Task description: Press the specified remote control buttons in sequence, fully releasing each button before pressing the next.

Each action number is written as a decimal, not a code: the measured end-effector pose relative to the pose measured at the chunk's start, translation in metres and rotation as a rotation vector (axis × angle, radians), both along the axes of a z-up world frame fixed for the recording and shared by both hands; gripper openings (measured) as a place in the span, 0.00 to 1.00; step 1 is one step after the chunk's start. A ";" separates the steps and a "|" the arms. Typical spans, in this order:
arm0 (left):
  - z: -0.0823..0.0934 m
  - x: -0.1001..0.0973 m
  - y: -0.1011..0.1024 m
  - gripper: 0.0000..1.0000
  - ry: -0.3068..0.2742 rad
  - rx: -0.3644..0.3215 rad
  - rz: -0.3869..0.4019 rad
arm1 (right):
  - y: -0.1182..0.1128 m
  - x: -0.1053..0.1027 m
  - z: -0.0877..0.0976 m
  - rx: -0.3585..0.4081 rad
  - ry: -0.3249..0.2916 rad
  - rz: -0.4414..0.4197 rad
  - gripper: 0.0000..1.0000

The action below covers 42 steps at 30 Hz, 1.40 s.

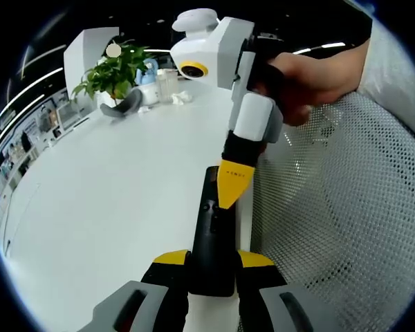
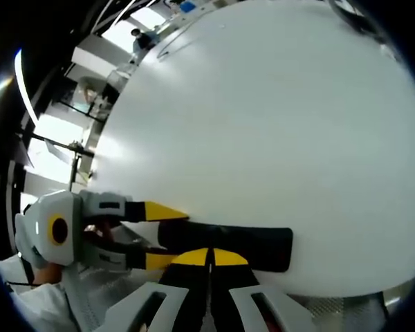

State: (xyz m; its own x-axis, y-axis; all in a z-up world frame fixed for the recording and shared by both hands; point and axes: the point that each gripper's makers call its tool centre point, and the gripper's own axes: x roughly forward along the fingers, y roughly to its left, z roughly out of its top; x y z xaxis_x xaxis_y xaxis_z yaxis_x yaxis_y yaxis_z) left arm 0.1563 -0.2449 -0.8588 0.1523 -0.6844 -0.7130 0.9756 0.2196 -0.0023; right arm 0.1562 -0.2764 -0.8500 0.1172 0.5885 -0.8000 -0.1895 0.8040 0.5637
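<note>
A slim black remote (image 1: 211, 228) lies along the white table's (image 1: 111, 200) right edge. My left gripper (image 1: 213, 259) is shut on its near end, one yellow jaw on each side. The right gripper (image 1: 234, 185), held by a hand (image 1: 311, 76), comes down from above, and its closed yellow tip touches the remote's top face. In the right gripper view the remote (image 2: 256, 245) lies crosswise just beyond my right gripper (image 2: 211, 257), whose jaws are pressed together over it. The left gripper (image 2: 159, 235) enters from the left and clamps the remote's end.
A potted green plant (image 1: 114, 72), a grey curved object (image 1: 122, 105) and some white containers (image 1: 162, 84) stand at the table's far end. A white mesh chair back (image 1: 346, 214) rises right beside the table edge.
</note>
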 end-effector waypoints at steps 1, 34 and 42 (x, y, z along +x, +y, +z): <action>0.000 0.000 0.000 0.25 0.000 0.000 0.000 | 0.000 -0.001 0.000 -0.003 0.005 0.002 0.00; 0.000 0.001 0.000 0.25 0.000 -0.007 -0.002 | 0.008 -0.007 -0.005 -0.163 -0.138 0.241 0.00; 0.000 0.001 0.000 0.25 0.001 -0.008 0.000 | 0.005 -0.005 -0.006 -0.164 -0.138 0.234 0.00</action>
